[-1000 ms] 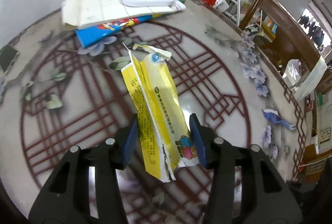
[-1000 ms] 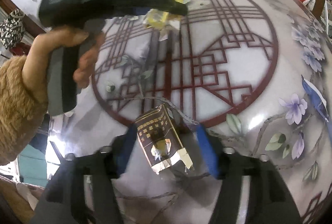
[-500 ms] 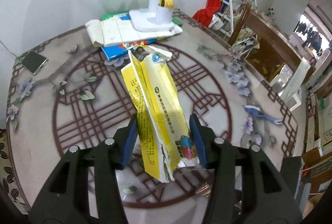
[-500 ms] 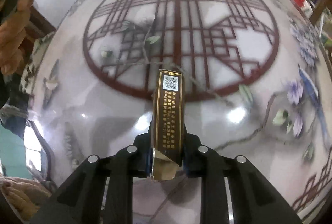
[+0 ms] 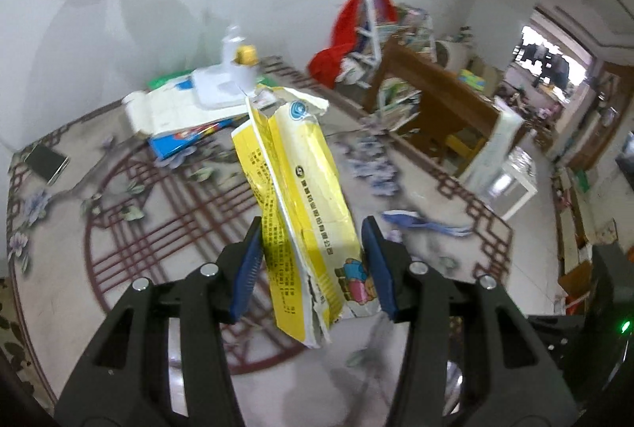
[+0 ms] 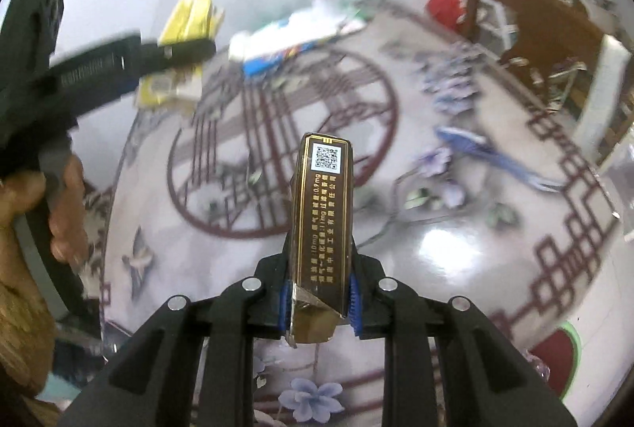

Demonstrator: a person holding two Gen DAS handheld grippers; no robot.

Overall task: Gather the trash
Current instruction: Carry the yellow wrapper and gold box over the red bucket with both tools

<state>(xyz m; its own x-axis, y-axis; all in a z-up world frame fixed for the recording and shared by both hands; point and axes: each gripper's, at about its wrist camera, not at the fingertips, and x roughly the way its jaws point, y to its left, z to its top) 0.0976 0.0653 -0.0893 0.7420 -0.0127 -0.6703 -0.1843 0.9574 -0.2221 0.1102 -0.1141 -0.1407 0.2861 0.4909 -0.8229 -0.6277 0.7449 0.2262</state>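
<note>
A torn yellow snack wrapper (image 5: 301, 197) stands up between the blue pads of my left gripper (image 5: 313, 272), which is shut on its lower end and holds it in the air above the table. In the right wrist view, my right gripper (image 6: 319, 302) is shut on a dark brown cigarette box (image 6: 323, 213) with gold print and a QR code, also lifted off the table. The left gripper (image 6: 186, 48) with its yellow wrapper (image 6: 190, 17) shows at the upper left of that view, with a hand (image 6: 59, 205) on its grip.
The round table (image 5: 130, 229) has a dark red lattice pattern and painted flowers. At its far side lie stacked books (image 5: 178, 114) under a white lamp base (image 5: 222, 86). A phone (image 5: 45, 163) lies at the far left. A wooden chair (image 5: 436, 98) and red cloth (image 5: 340, 46) stand beyond.
The right gripper closed on the cigarette box and raised it off the table. The left gripper rose with the yellow wrapper, so more of the room shows behind.
</note>
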